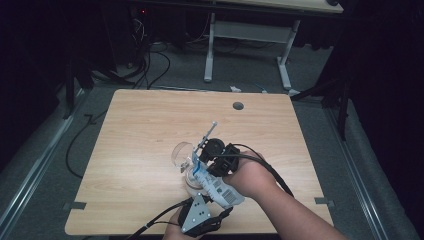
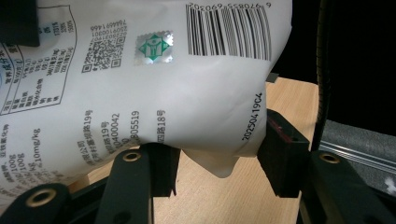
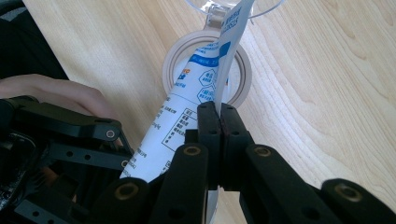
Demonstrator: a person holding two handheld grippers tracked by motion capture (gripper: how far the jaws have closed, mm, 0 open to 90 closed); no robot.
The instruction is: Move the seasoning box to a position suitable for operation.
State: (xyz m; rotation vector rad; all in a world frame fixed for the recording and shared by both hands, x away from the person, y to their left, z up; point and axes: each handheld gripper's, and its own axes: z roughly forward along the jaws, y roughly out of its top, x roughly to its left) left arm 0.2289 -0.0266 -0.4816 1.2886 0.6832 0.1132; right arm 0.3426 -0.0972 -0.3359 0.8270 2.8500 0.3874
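A white bag (image 1: 218, 187) with blue print and a barcode (image 2: 154, 84) hangs tilted over the mouth of a glass jar (image 1: 191, 183), which stands near the table's front edge. The jar's round opening (image 3: 243, 60) lies right under the bag's top, and its clear hinged lid (image 1: 181, 152) is tipped back. My left gripper (image 2: 219, 158) is shut on the bag's lower end, with the pads (image 2: 280, 154) pressing it from both sides. My right gripper (image 3: 219, 116) is shut on the bag's thin upper edge. A hand holds each gripper (image 1: 200, 217).
The wooden table (image 1: 140, 130) has a round cable hole (image 1: 238, 106) at the back. Behind it stand another desk's white legs (image 1: 285, 65), and cables (image 1: 150, 65) lie on the floor. A black cable (image 1: 270, 172) trails from my right gripper.
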